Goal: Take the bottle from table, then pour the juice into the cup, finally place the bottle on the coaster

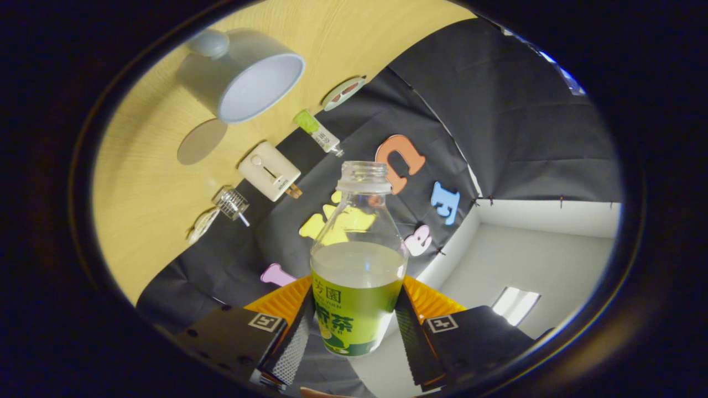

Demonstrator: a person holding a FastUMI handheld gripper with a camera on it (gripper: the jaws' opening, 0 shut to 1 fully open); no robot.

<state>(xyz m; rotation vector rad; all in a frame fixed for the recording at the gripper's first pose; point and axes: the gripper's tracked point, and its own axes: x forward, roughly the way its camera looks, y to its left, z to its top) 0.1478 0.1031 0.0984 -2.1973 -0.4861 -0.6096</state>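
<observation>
Two fingers of your claw press the bottle from both sides at its green label, so you hold it clamped. Its mouth is uncapped and pale juice fills it roughly to the label's top. Beyond the bottle the wooden bench looks tilted. On it stands the white cup, well apart from the bottle, with a round coaster just beside it.
</observation>
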